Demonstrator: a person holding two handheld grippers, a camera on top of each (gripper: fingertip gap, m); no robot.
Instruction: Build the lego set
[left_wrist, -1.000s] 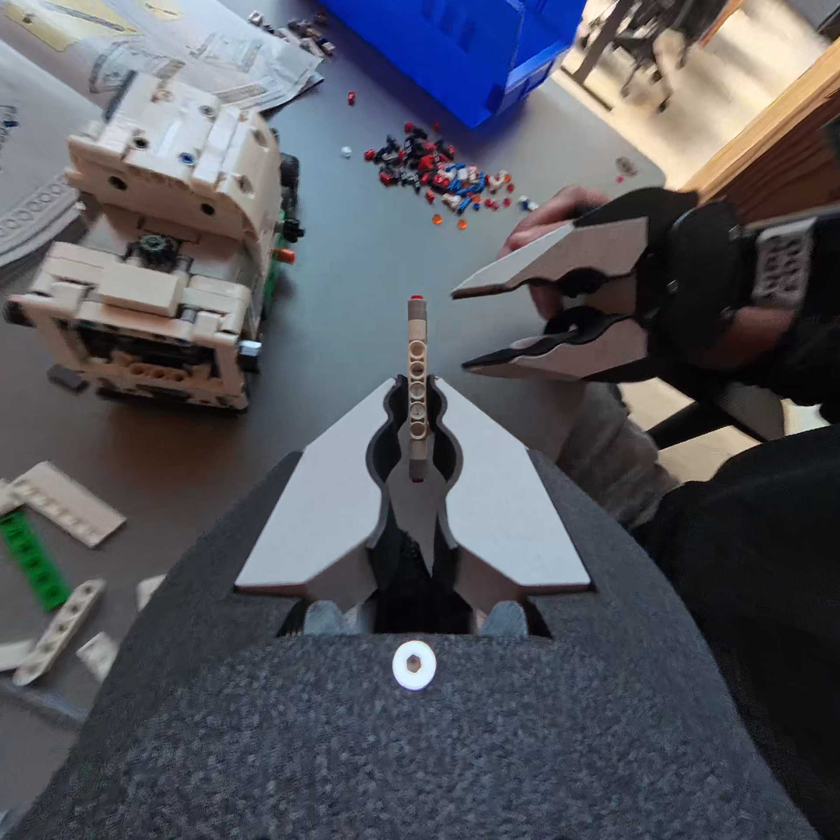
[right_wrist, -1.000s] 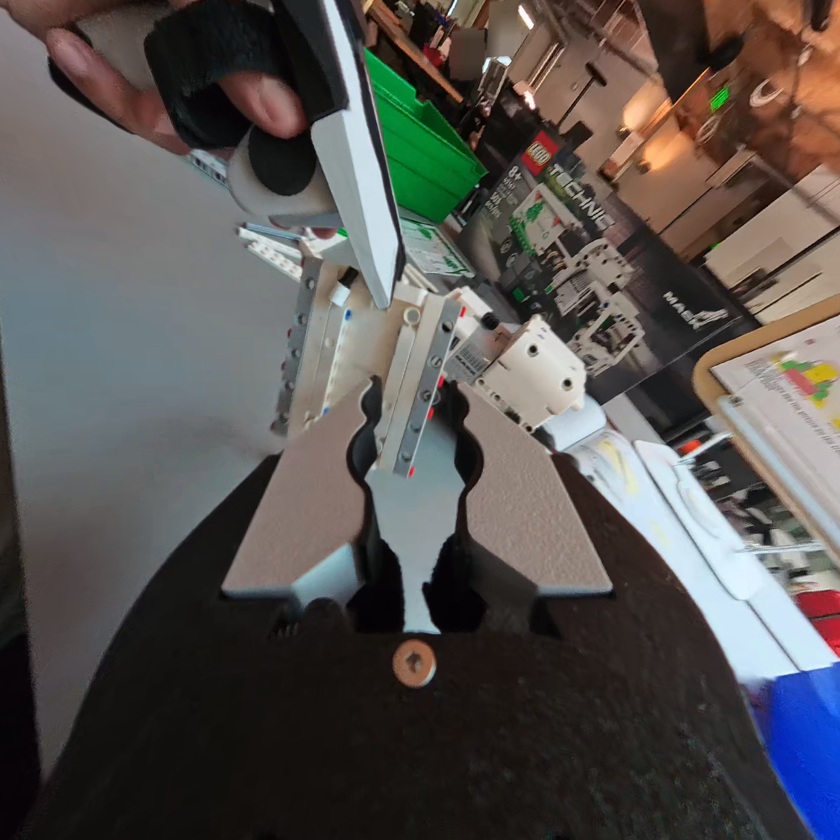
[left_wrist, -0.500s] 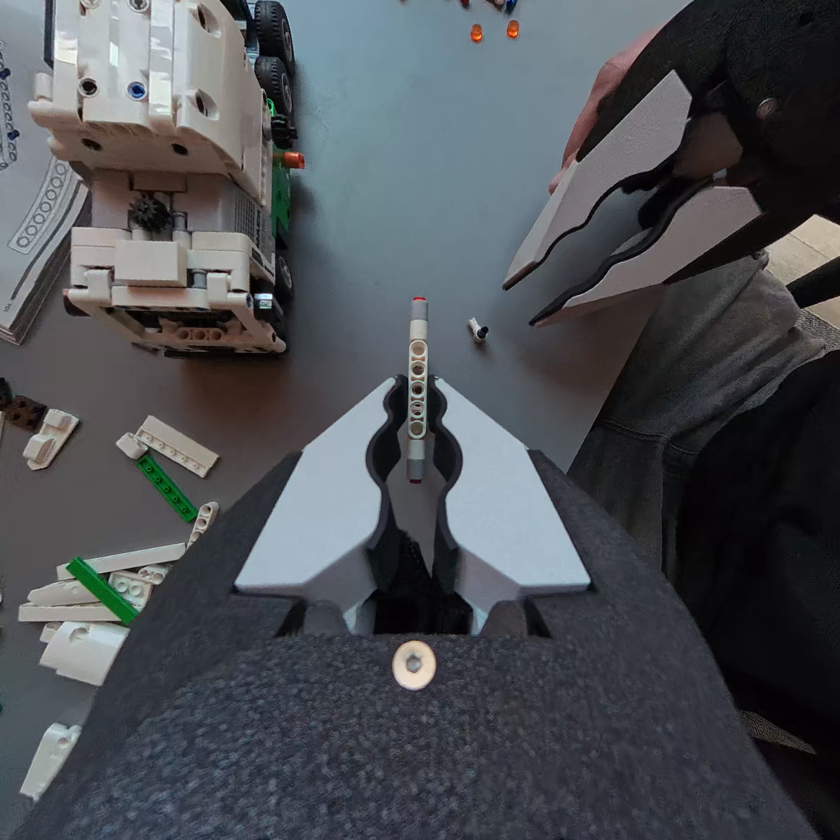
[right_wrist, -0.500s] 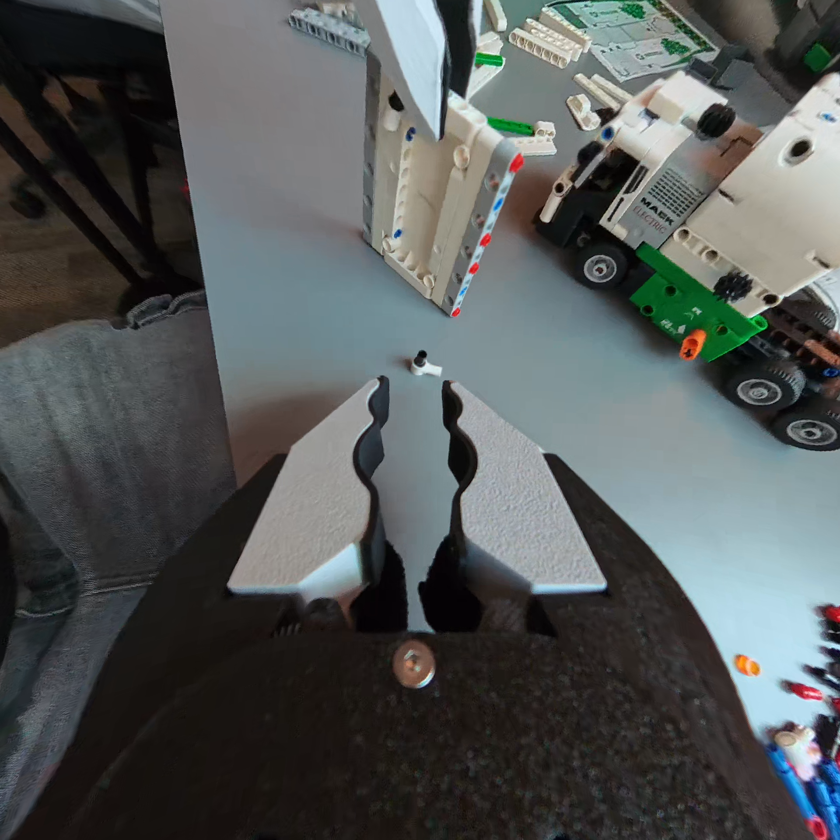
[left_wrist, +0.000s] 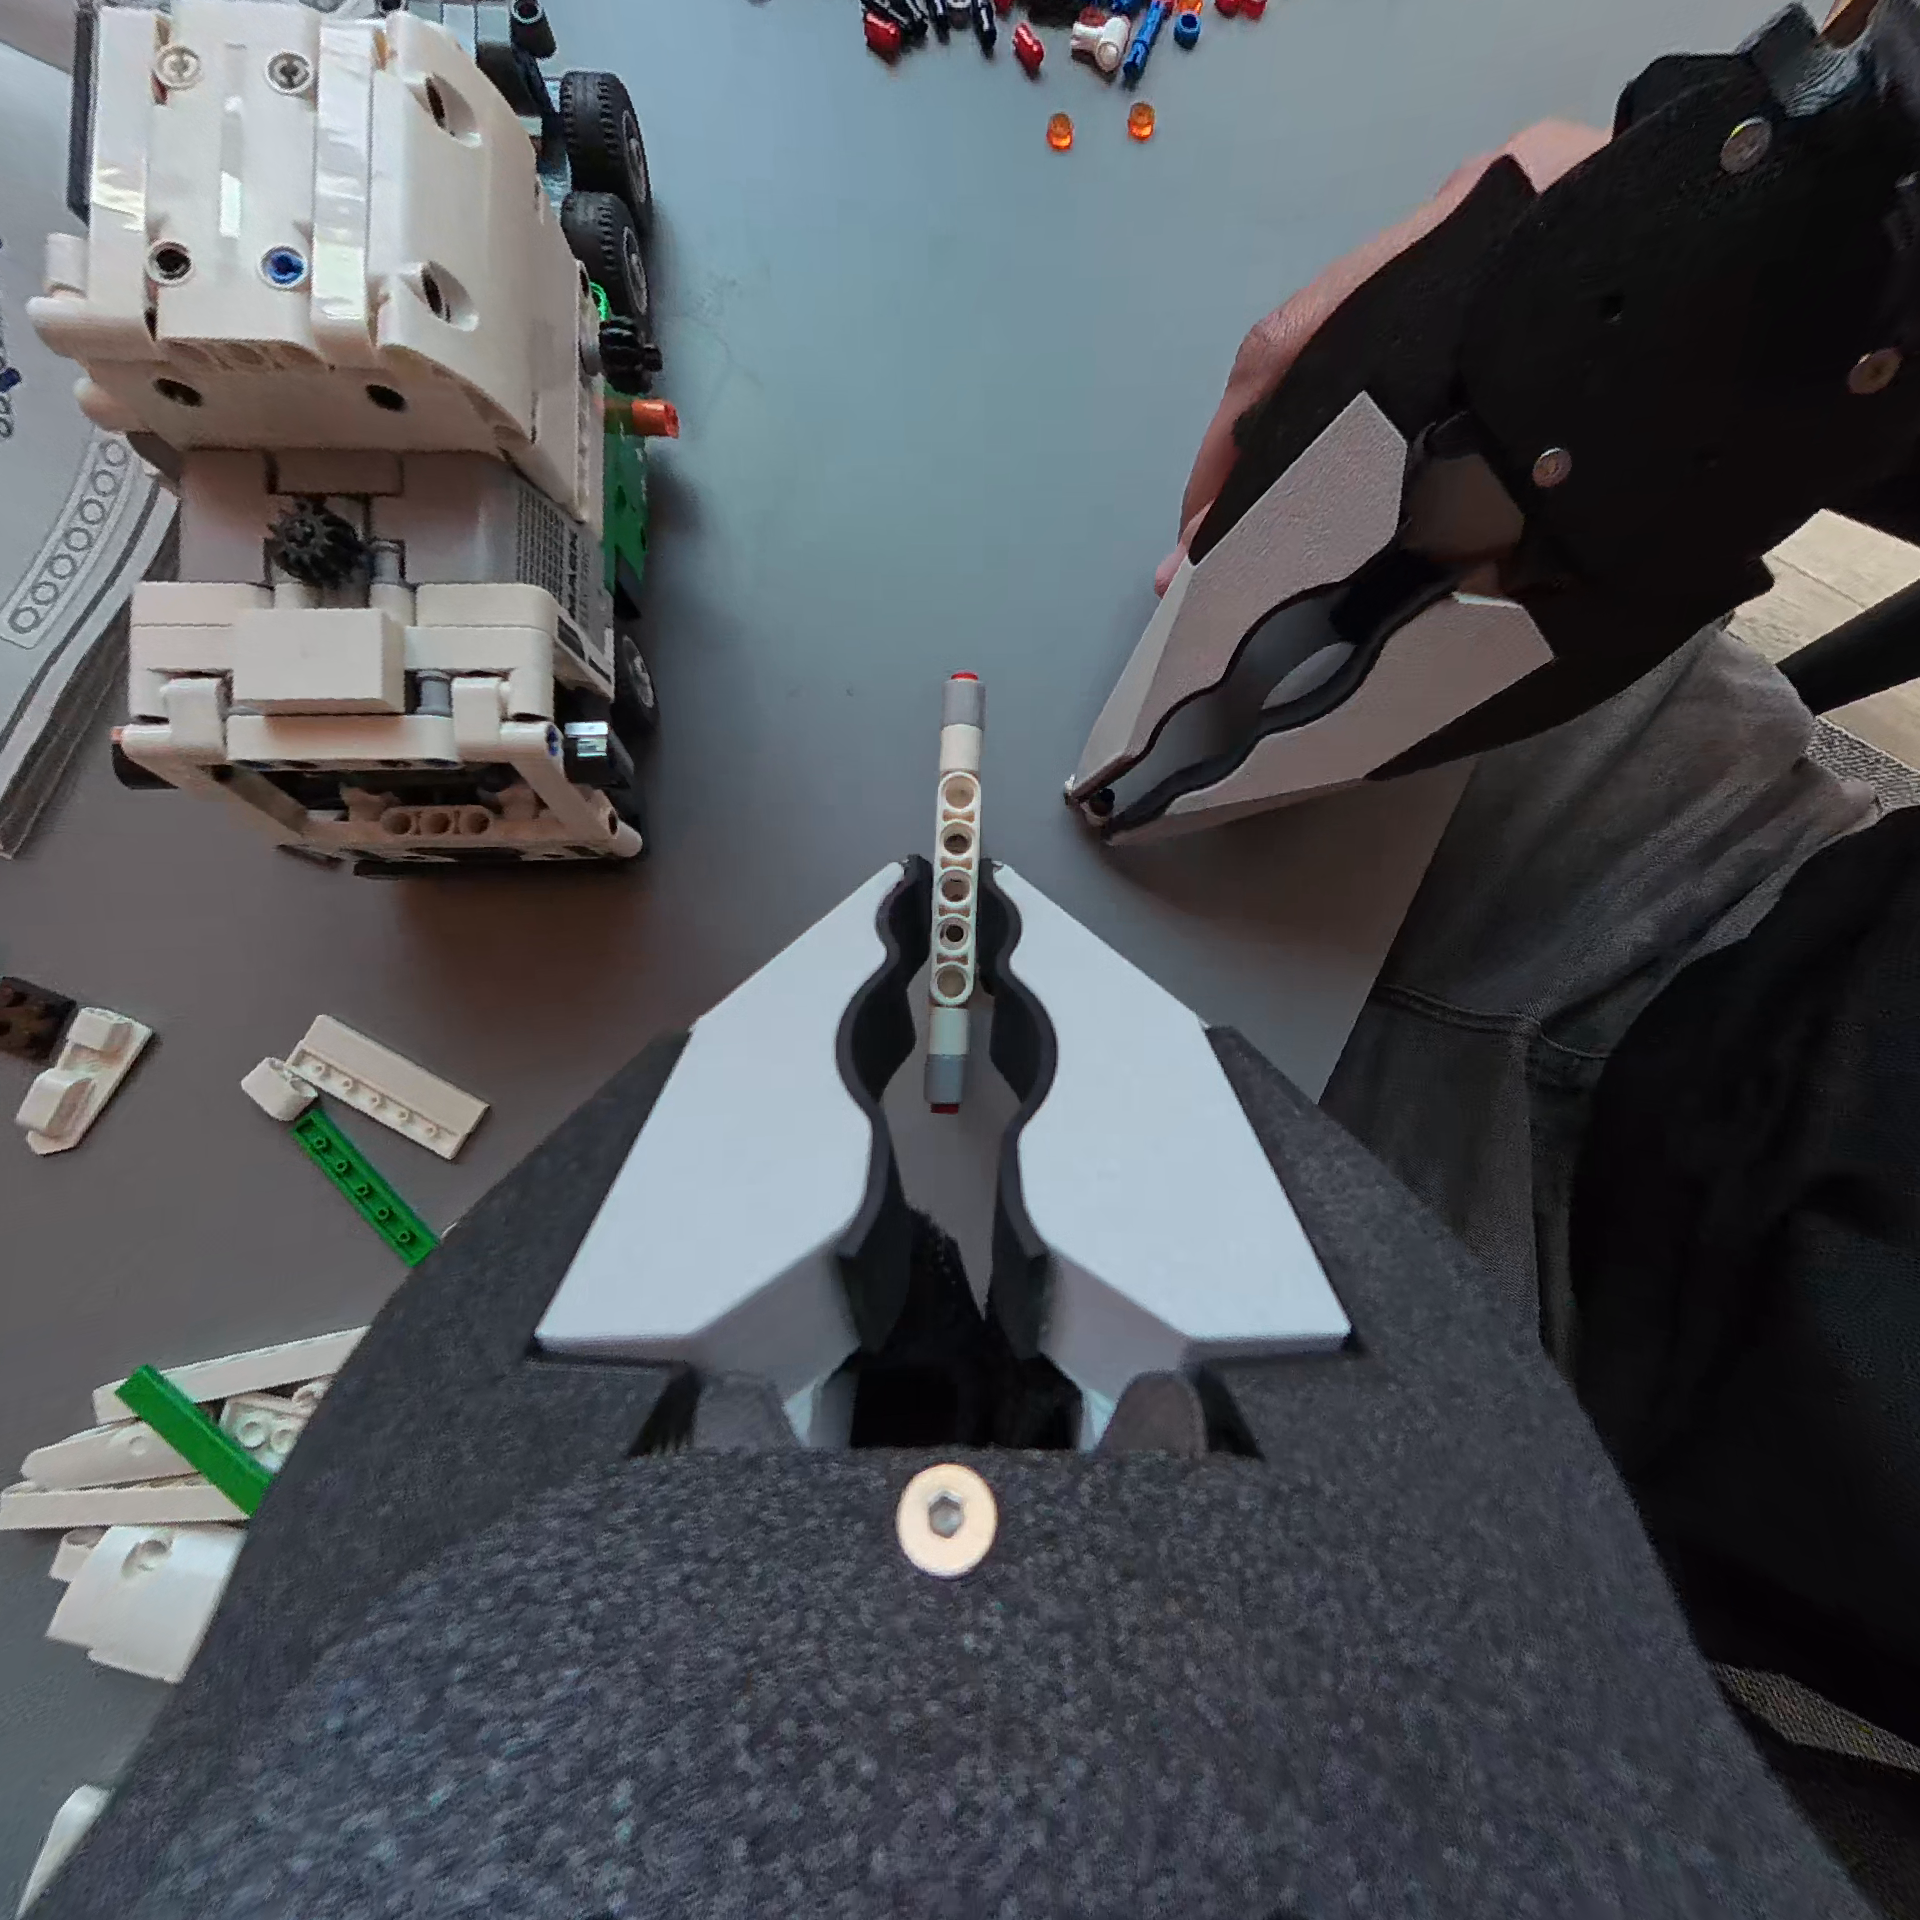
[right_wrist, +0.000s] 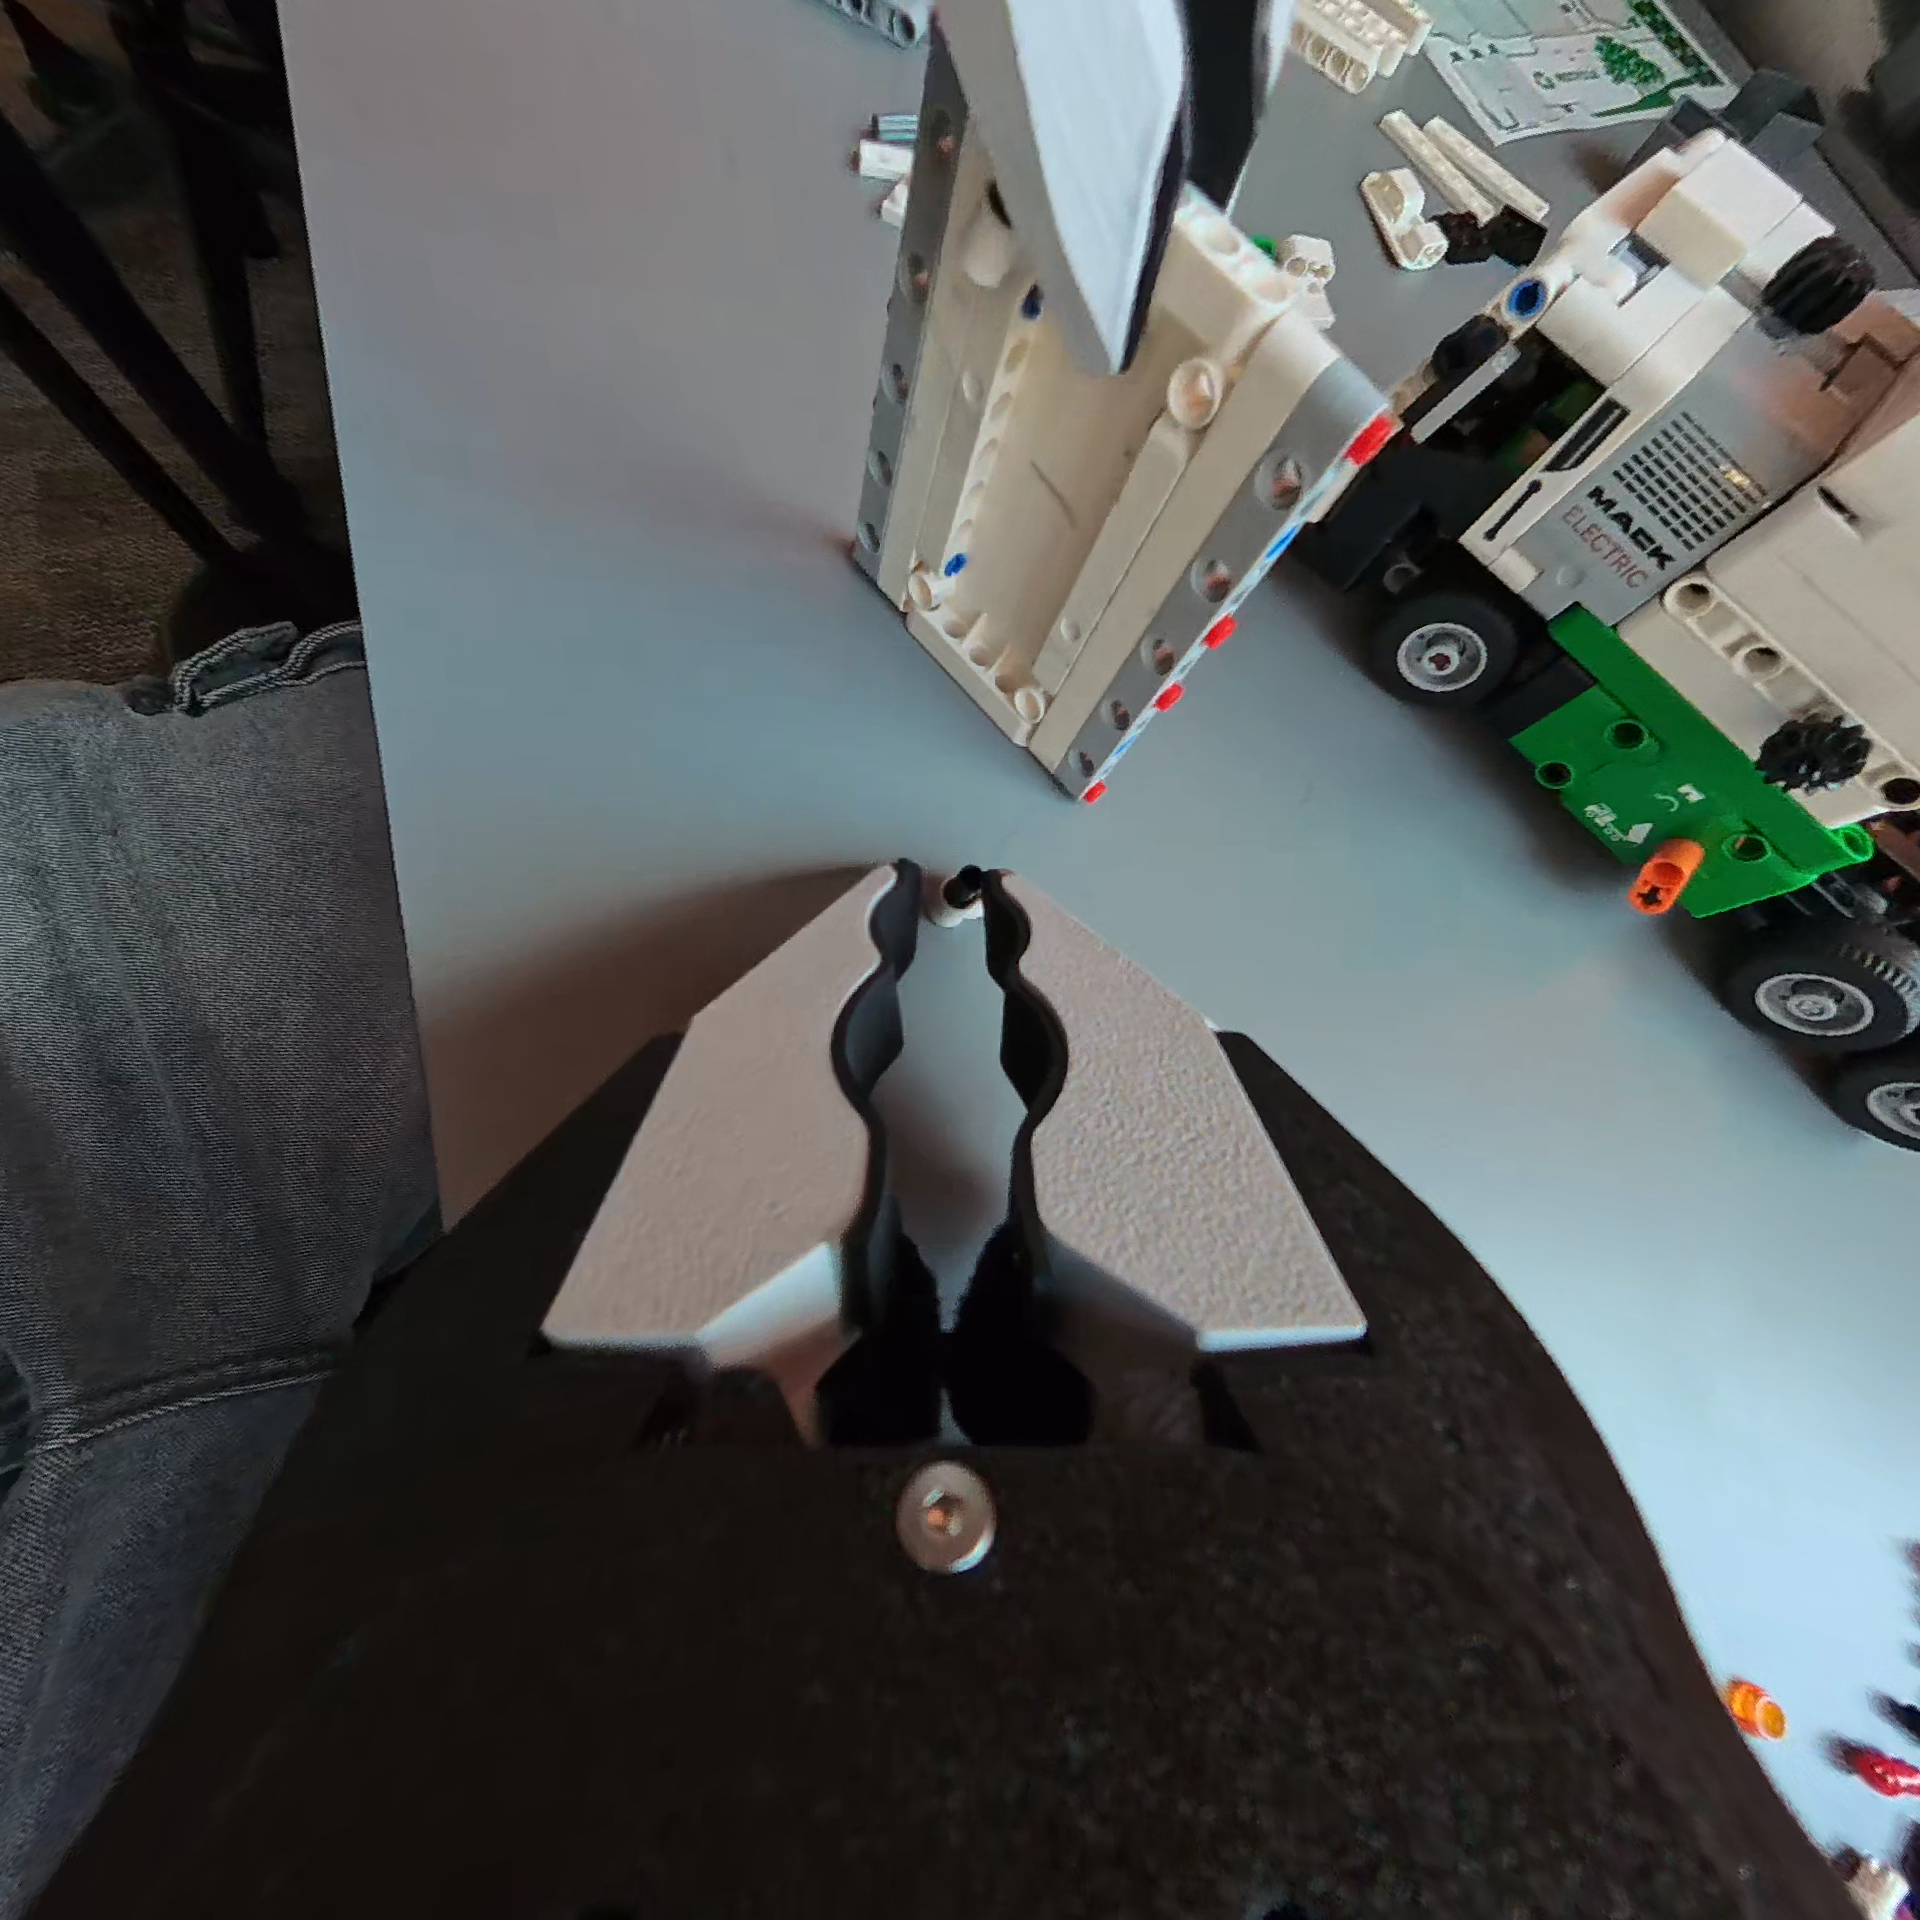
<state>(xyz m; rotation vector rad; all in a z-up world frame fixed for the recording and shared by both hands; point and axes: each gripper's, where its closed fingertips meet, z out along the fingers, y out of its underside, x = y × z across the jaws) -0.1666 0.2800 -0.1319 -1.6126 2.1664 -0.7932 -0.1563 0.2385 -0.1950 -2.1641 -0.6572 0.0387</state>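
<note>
My left gripper (left_wrist: 951, 868) is shut on a white and grey panel assembly (left_wrist: 958, 883), seen edge-on as a holed beam. In the right wrist view the assembly (right_wrist: 1039, 520) stands on end on the grey table (right_wrist: 623, 416), with a left finger (right_wrist: 1091, 156) on it. My right gripper (right_wrist: 951, 881) is down at the table, shut on a small white and black pin (right_wrist: 958, 896). It also shows in the left wrist view (left_wrist: 1091, 805), to the right of the assembly. The white and green truck (left_wrist: 343, 416) stands to the left.
Small red, blue and black parts (left_wrist: 1039, 31) lie at the far side, with two orange studs (left_wrist: 1060, 130). Loose white and green plates (left_wrist: 384, 1091) lie at the left. A booklet (left_wrist: 62, 561) lies beside the truck. The table edge and a person's lap (right_wrist: 156, 935) are close. There is about 8 cm between the tips of the two grippers.
My right gripper came down to the table and closed on the small pin that lay loose there. My left gripper kept hold of the panel assembly and moved closer to the table.
</note>
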